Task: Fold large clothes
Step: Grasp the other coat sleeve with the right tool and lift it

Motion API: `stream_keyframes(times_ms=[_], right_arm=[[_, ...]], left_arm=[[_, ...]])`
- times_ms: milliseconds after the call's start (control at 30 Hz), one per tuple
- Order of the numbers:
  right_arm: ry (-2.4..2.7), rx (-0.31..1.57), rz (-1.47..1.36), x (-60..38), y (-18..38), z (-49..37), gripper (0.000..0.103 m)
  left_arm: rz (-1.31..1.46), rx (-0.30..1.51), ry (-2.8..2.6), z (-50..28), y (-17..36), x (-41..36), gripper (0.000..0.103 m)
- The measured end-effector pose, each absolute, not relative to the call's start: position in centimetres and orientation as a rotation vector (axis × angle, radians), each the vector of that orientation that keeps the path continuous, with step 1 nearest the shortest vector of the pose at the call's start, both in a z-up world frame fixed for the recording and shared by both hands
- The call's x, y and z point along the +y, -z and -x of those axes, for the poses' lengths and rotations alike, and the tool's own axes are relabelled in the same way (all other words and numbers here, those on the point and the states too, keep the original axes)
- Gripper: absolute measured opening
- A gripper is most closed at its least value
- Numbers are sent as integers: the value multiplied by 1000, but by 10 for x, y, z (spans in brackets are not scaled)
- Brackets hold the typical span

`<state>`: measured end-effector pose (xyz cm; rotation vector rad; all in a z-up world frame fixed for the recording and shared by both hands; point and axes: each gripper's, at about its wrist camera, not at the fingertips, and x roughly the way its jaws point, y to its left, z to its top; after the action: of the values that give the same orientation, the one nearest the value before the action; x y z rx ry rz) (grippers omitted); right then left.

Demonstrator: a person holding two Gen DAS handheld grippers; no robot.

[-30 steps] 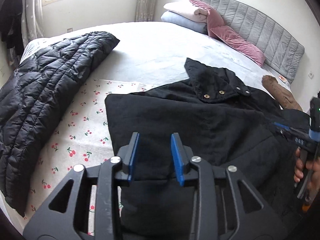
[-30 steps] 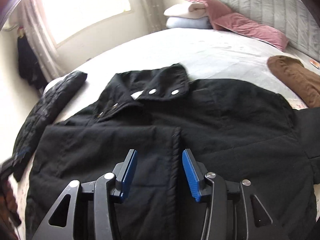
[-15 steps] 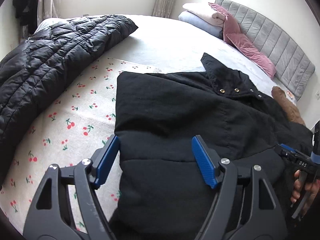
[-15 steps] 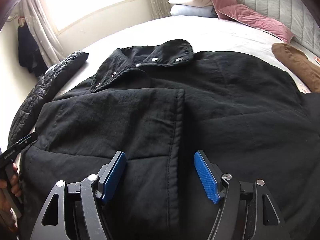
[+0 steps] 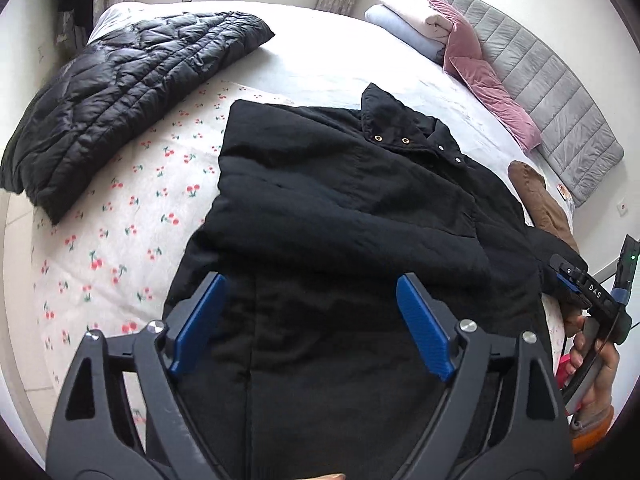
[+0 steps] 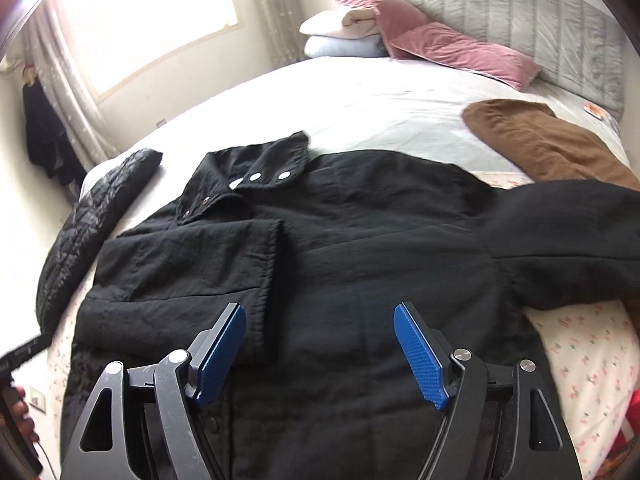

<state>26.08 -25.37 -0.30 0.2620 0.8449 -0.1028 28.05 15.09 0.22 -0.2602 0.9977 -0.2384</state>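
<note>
black coat (image 5: 352,208) lies flat, collar toward the headboard (image 5: 548,92); left tool (image 5: 310,320) and right tool (image 6: 320,350) both spread apart.

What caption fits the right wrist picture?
Open right gripper above a black coat with one sleeve folded in.

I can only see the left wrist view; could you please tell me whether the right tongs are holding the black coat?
Observer: No, the right tongs are wide open over the front of the black coat and grip nothing.
Operator: Thank you. Is the sleeve on that side folded in yet?
Observer: Not yet. That sleeve lies stretched out sideways, and its end runs past the edge of the picture.
</note>
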Motion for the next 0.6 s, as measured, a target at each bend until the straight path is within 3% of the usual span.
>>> stream_keyframes(times_ms=[367,600], right_arm=[[368,836,-412,-422,-21,-200,80],[530,787,-542,-529,-21,-171,80]], left_arm=[[124,897,207,-219,-6,126,90],[85,945,123,-219,21,129,90]])
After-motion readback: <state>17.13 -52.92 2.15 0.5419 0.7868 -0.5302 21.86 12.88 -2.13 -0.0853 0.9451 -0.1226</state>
